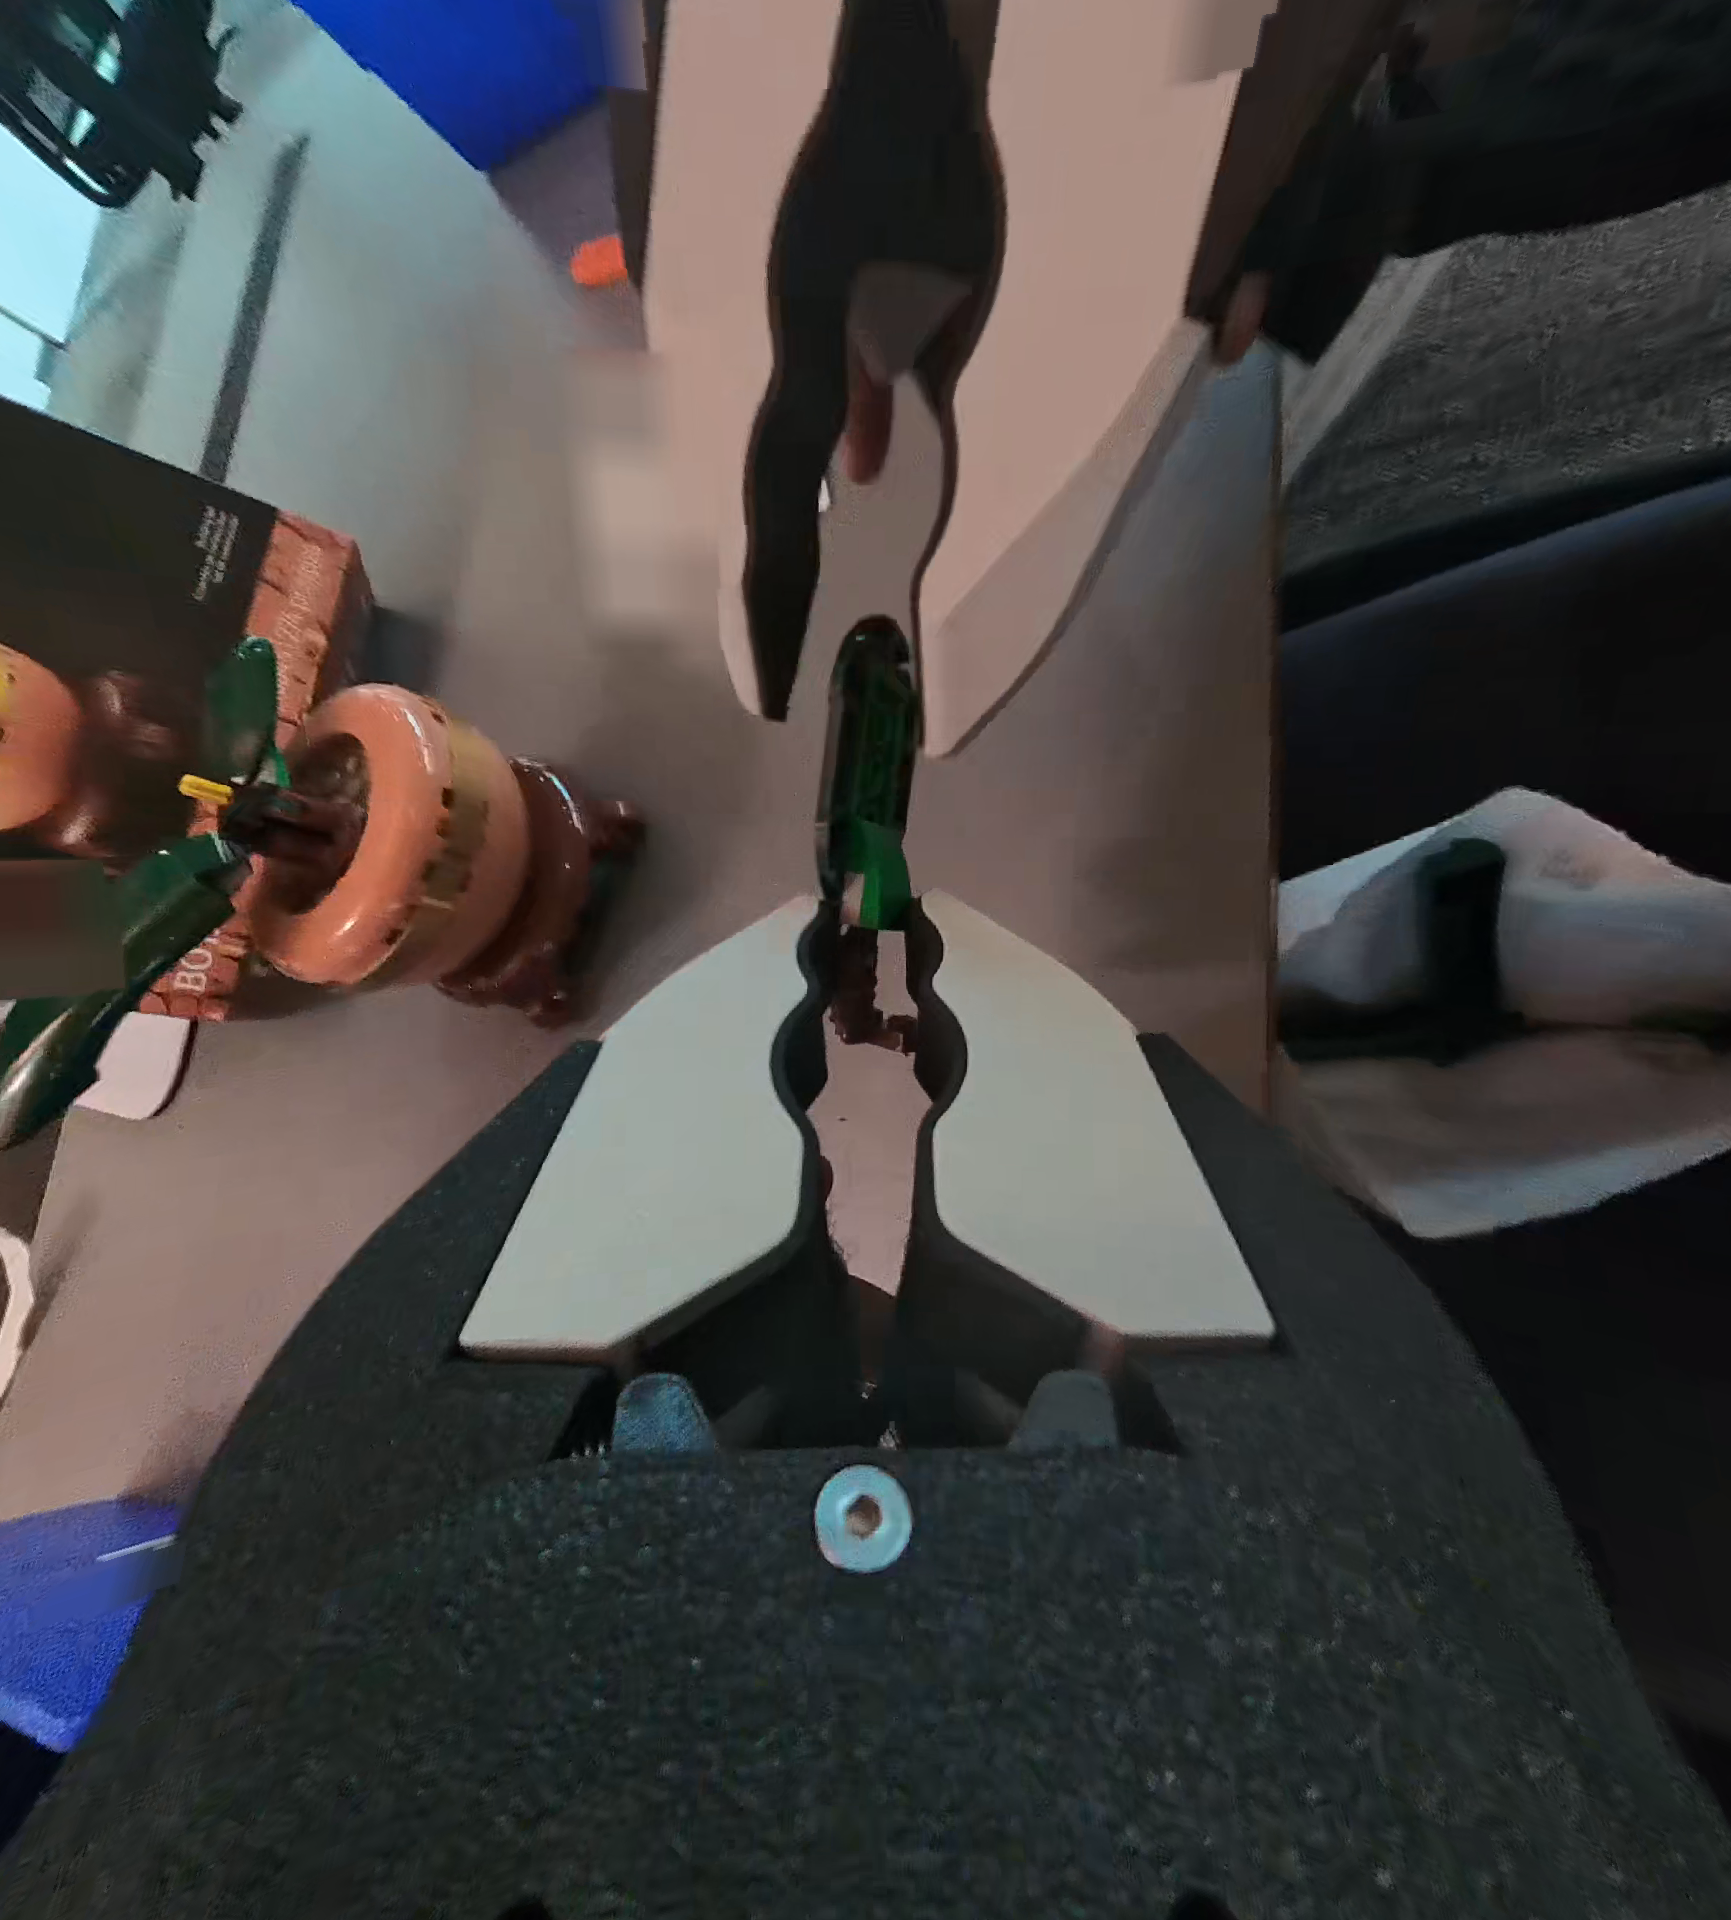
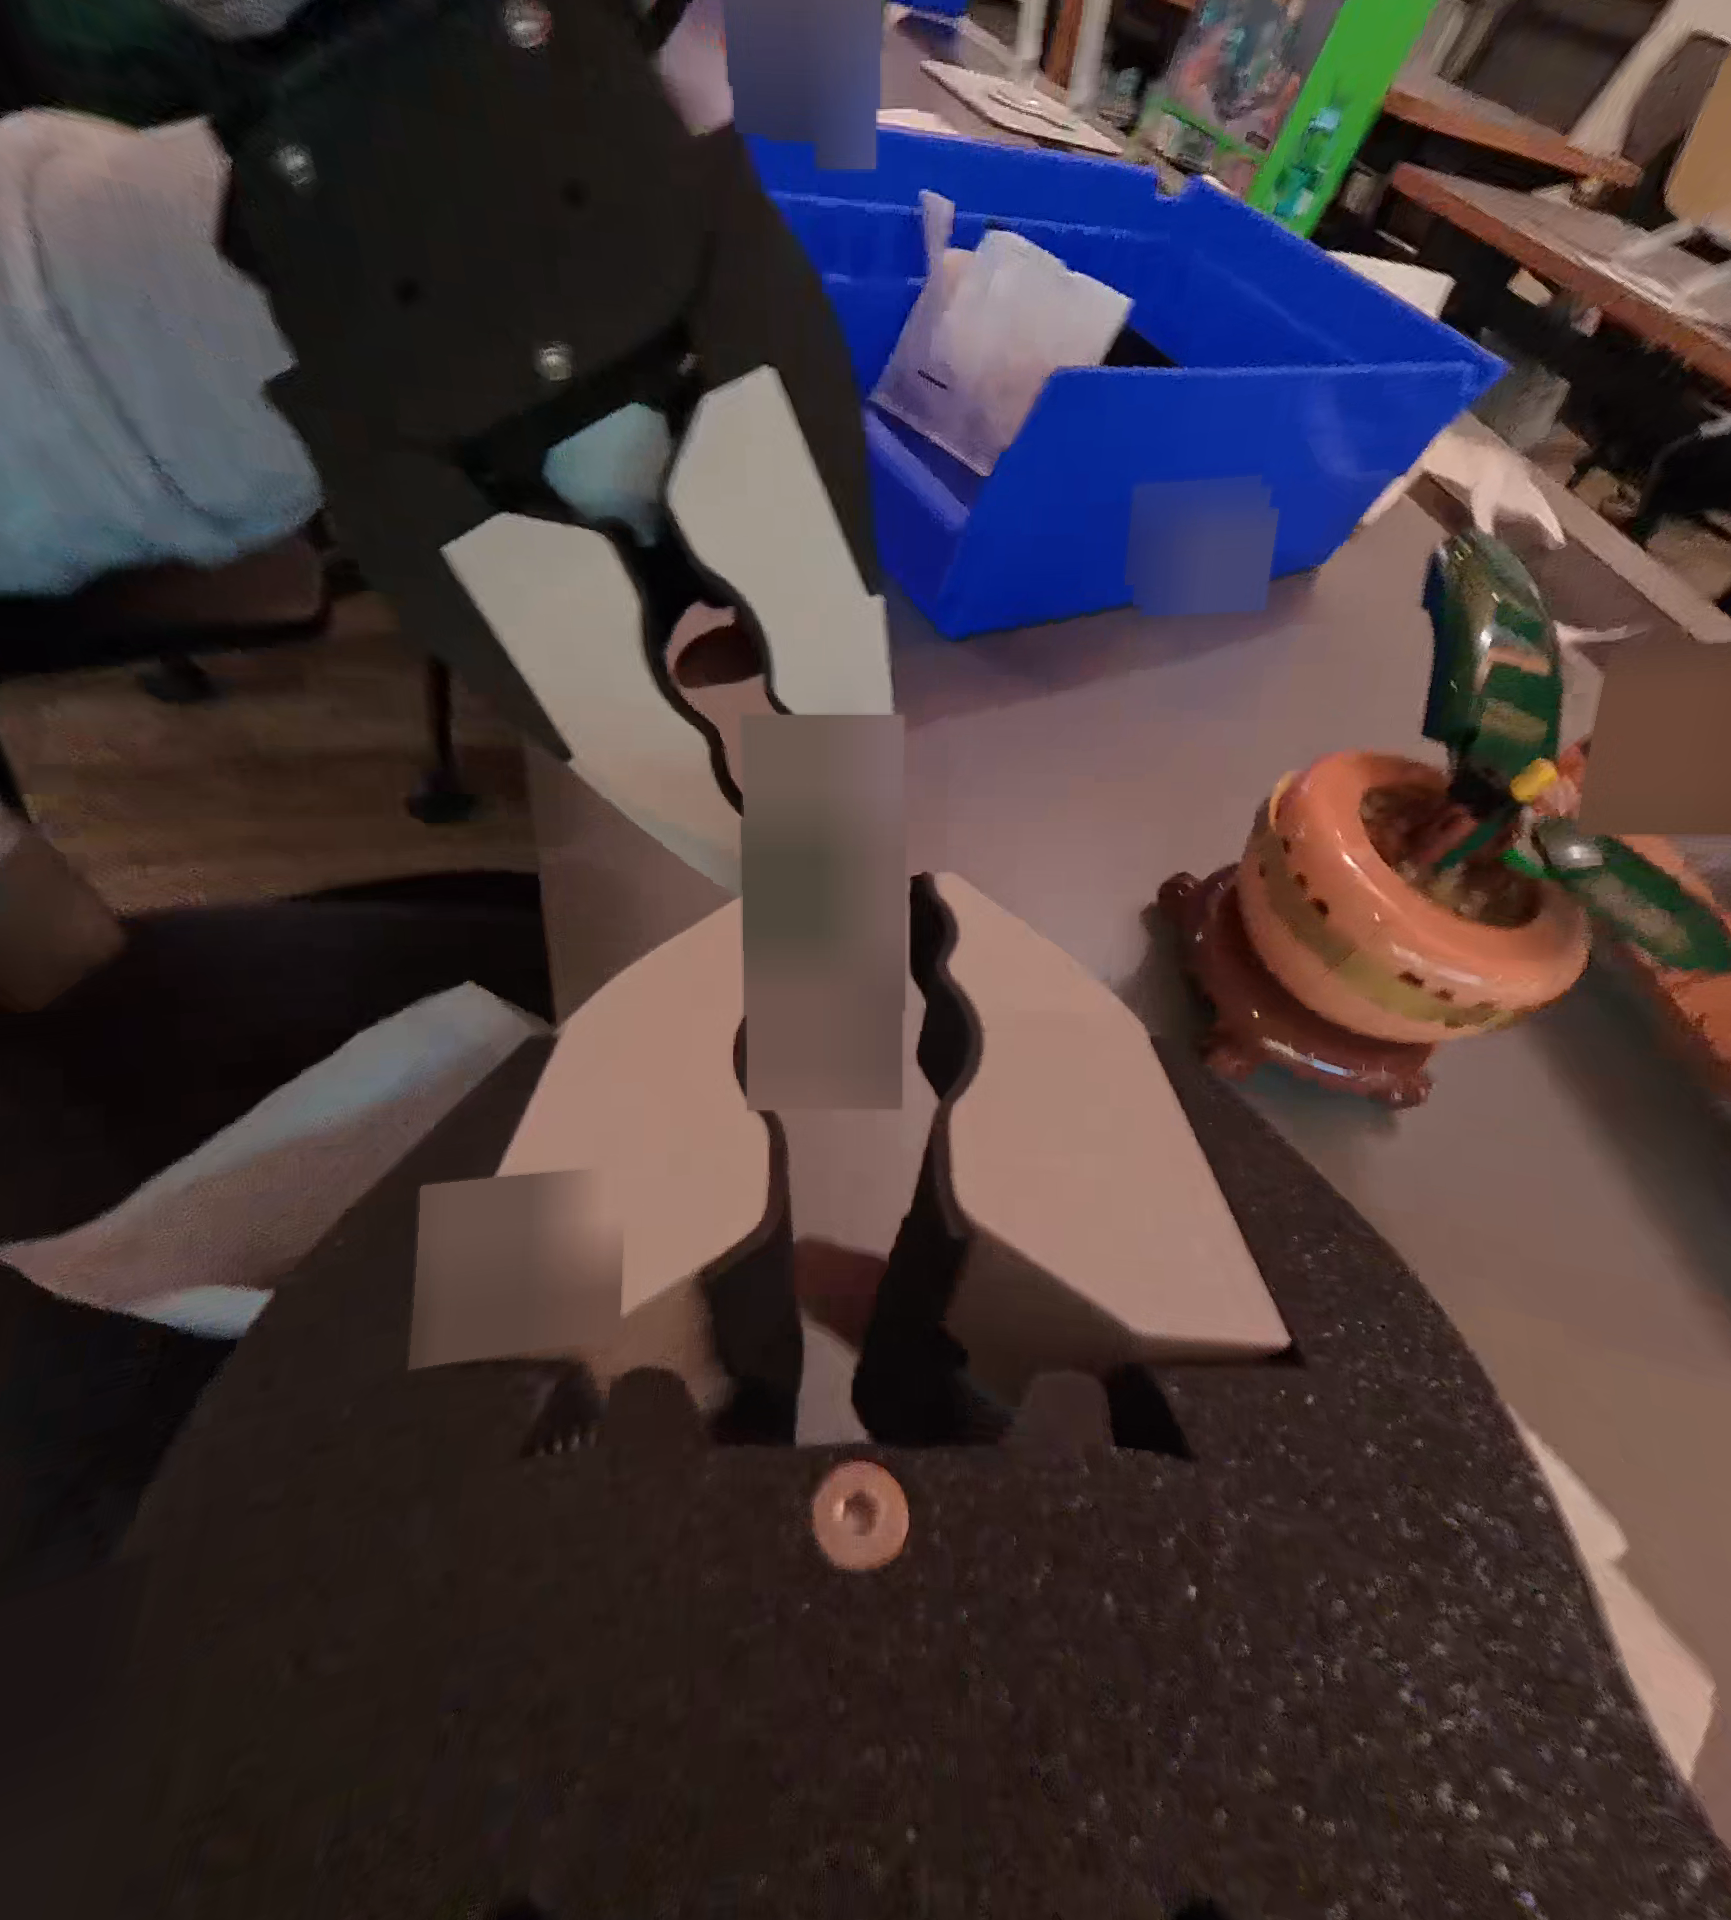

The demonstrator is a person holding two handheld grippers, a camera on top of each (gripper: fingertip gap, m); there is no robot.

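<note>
My left gripper (image 1: pixel 869 920) is shut on the brown stem end of a green brick-built leaf (image 1: pixel 871 769), held above the grey table (image 1: pixel 425 416). My right gripper (image 1: pixel 859 727) comes in from the far side, and its fingertips close on the leaf's other end. In the right wrist view my right gripper (image 2: pixel 830 894) faces the left gripper (image 2: pixel 799 769) tip to tip; a blurred patch hides the leaf there. A brick-built terracotta pot (image 1: pixel 393 831) on a brown base stands left of the grippers, with green leaves in it. It also shows in the right wrist view (image 2: pixel 1401 935).
A dark printed box (image 1: pixel 113 582) lies behind the pot. A blue bin (image 2: pixel 1204 416) holding white paper bags stands at the back of the table. White cloth (image 1: pixel 1567 987) hangs past the table's edge. Farther tables and chairs (image 2: pixel 1619 239) stand in the background. Only a small space, under 4 cm, lies between the two pairs of fingers. Both grippers' tips are roughly 11 centimeters from the brick-built terracotta pot (image 1: pixel 393 831). My right wrist view (image 2: pixel 1328 854) looks at it from another angle.
</note>
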